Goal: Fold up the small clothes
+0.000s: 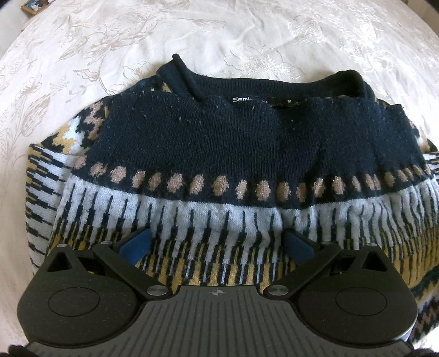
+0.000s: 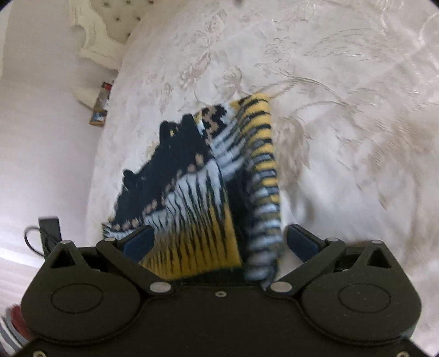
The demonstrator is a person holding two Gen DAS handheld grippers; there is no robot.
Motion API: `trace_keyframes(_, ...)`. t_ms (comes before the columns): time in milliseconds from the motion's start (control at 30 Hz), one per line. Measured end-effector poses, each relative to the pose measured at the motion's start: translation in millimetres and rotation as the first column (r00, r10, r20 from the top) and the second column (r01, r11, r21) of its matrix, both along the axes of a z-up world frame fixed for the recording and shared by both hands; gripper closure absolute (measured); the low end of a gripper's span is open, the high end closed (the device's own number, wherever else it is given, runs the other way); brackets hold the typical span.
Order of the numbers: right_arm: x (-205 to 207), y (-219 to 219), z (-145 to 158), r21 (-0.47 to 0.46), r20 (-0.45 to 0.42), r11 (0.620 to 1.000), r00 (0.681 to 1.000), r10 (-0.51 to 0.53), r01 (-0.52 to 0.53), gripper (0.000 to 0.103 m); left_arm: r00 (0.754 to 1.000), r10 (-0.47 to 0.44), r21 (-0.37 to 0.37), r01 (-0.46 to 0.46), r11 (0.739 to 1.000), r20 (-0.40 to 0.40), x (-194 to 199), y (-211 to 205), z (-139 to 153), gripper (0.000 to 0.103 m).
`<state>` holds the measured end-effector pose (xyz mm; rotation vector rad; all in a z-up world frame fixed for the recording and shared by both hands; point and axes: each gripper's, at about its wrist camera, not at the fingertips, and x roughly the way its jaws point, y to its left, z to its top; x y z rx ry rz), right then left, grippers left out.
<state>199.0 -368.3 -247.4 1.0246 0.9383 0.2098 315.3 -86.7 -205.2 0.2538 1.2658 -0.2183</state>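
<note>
A knit sweater (image 1: 219,153) in navy, white, yellow and tan lies flat on the bed, collar and size label facing away from me, its patterned sides tucked under the navy middle. My left gripper (image 1: 216,243) hovers over the sweater's near striped band, pointing steeply down. Its blue pads (image 1: 135,244) stand wide apart with nothing pinched. In the blurred right wrist view the same sweater (image 2: 197,197) shows from the side, with a striped sleeve (image 2: 263,175) along its right edge. My right gripper (image 2: 219,240) is open, and the sweater's near edge shows in the gap between its fingers, untouched by either.
A white embroidered bedspread (image 1: 247,33) covers the bed all round the sweater. A small picture frame (image 1: 33,5) lies off the far left corner. In the right wrist view a white headboard (image 2: 93,41) and a black box with a cable (image 2: 49,230) stand at the left.
</note>
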Motion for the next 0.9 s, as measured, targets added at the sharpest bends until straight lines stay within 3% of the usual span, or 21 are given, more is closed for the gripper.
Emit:
trace_keyframes(167, 21.7, 1.6, -9.0, 0.093, -0.003, 0.996, 1.000, -0.001, 0.002, 0.000, 1.000, 0.003, 0.007, -0.003, 1.000, 0.003, -2.1, -5.6, -0.6, 0.000)
trace_keyframes(500, 37.1, 11.4, -12.4, 0.101, 0.015, 0.995, 1.000, 0.013, -0.015, 0.000, 1.000, 0.010, 0.006, -0.010, 1.000, 0.003, -2.9, -5.1, 6.6, 0.000)
trace_keyframes(633, 34.2, 10.3, -11.8, 0.094, 0.024, 0.995, 1.000, 0.019, -0.021, 0.000, 0.999, 0.047, -0.040, -0.046, 0.998, 0.005, 5.8, -3.9, 21.8, 0.011)
trace_keyframes(733, 33.6, 10.3, -11.3, 0.092, 0.022, 0.996, 1.000, 0.016, -0.018, 0.000, 0.998, 0.066, -0.053, -0.065, 0.996, 0.020, 19.5, -5.5, 31.1, 0.011)
trace_keyframes(900, 33.3, 11.0, -10.3, 0.088, 0.025, 0.996, 0.999, 0.022, -0.024, 0.000, 1.000, 0.023, 0.012, -0.023, 1.000, 0.013, 38.5, -19.5, 13.7, 0.006)
